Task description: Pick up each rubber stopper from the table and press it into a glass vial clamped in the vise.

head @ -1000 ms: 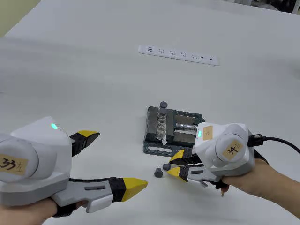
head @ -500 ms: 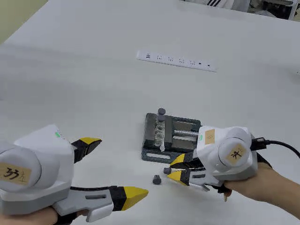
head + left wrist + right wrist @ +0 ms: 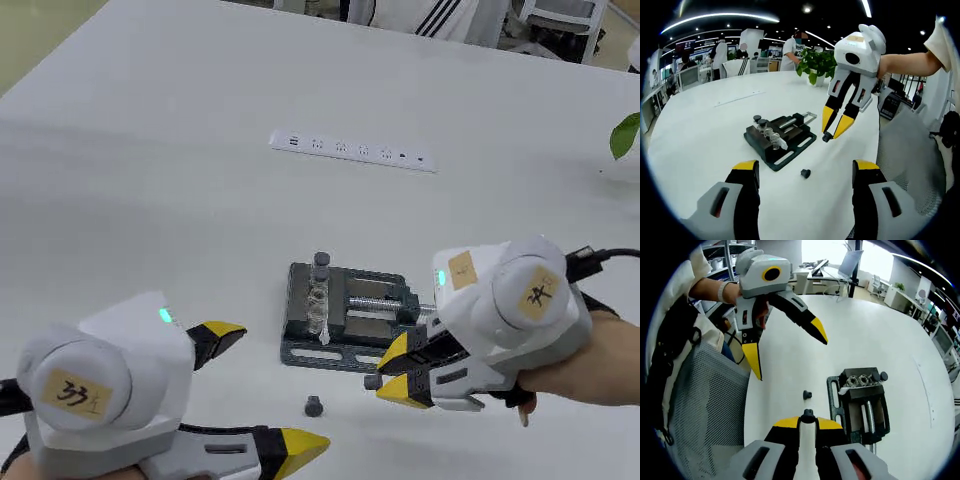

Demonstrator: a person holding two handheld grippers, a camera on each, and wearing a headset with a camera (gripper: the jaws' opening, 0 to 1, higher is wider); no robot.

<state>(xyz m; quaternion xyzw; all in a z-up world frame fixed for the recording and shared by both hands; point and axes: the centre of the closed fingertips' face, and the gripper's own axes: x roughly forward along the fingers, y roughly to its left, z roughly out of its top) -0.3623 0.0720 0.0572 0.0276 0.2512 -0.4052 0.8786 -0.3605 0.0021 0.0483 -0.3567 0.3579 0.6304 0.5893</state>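
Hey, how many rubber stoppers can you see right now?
3. A held stopper sits between the right tool's tips, a loose stopper lies on the table in front of the vise, and a seated stopper caps the far-end vial. More could be hidden.

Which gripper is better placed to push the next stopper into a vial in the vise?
Right. The right gripper is shut on a stopper just beside the vise, while the left gripper is open, empty and farther from it.
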